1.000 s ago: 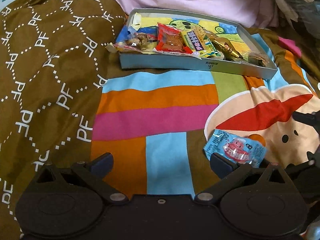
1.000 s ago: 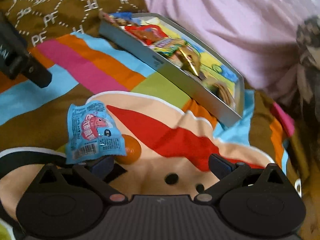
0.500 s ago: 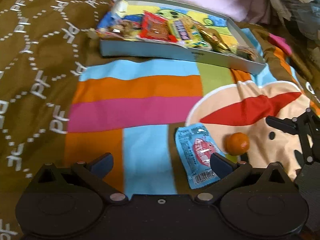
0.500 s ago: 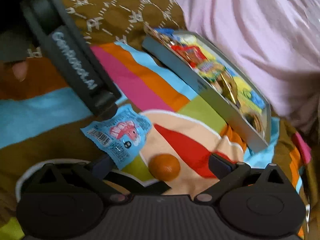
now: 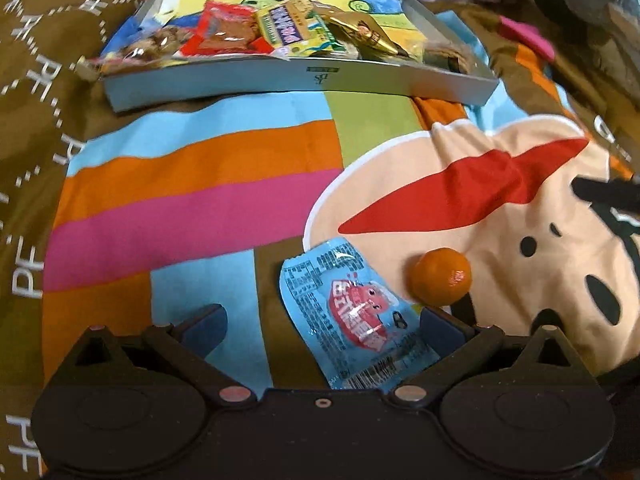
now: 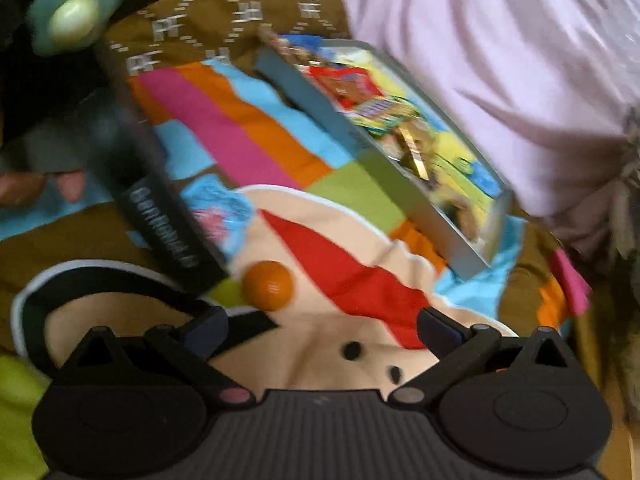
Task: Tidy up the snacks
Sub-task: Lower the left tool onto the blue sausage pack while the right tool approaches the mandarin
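A light blue snack packet [image 5: 356, 324] with a pink cartoon lies on the colourful blanket, between the open fingers of my left gripper [image 5: 322, 322], nearer the right finger. A small orange ball-shaped snack [image 5: 440, 276] sits just right of it. A grey shallow box [image 5: 280, 84] holding several snack packets stands at the far side. In the right wrist view my right gripper [image 6: 322, 326] is open and empty, just short of the orange snack [image 6: 267, 286]. The left gripper's body [image 6: 168, 224] hides part of the blue packet [image 6: 218, 208]. The box [image 6: 360, 152] lies beyond.
The surface is a soft blanket [image 5: 200, 184] with coloured stripes and a cartoon face. A brown patterned cover [image 5: 36, 80] lies left. Pink bedding [image 6: 500, 60] rises behind the box. A dark part of the other gripper [image 5: 608, 196] shows at the right edge.
My left gripper has moved right and forward, so the blue packet now lies between its fingers. My right gripper has shifted so the orange snack sits nearer its middle.
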{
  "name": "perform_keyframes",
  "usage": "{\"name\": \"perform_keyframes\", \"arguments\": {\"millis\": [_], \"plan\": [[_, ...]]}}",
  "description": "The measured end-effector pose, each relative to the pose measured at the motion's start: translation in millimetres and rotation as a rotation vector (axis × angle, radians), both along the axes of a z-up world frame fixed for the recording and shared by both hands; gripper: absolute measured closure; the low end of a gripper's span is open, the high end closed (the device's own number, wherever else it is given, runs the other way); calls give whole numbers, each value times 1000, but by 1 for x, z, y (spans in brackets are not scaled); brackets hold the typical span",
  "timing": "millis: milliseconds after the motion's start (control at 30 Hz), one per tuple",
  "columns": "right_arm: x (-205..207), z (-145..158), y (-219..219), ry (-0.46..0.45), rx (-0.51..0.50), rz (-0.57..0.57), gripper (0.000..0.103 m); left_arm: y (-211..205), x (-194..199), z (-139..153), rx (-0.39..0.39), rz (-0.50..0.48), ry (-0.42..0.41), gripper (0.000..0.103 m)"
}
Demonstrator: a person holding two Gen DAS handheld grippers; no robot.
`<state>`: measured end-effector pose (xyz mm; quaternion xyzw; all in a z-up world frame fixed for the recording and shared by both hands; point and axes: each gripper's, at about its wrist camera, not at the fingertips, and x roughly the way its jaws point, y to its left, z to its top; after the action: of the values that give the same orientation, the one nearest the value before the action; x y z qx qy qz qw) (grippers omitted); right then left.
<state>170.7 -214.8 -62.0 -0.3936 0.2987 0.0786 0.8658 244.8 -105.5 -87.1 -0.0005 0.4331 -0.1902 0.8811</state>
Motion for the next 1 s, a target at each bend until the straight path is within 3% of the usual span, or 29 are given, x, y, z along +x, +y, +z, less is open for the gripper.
{"name": "perform_keyframes", "arguments": {"millis": [100,200,333,600,867,1000], "plan": [[11,-1,-10,15,63,-28,1,-6,1,-2,36,-13,-18,2],[18,-7,-6,32,80,-1,5,-3,1,0,56,-14,-32,9],[21,-15,1,52,120,25,11,6,3,4,47,-1,3,17],[27,-21,0,60,172,-24,32,10,3,5,38,38,33,15],[25,-26,4,29,140,17,35,-5,-1,-3,99,-10,0,10],[27,-26,6,43,148,26,46,-5,1,-3,108,-22,9,13]]}}
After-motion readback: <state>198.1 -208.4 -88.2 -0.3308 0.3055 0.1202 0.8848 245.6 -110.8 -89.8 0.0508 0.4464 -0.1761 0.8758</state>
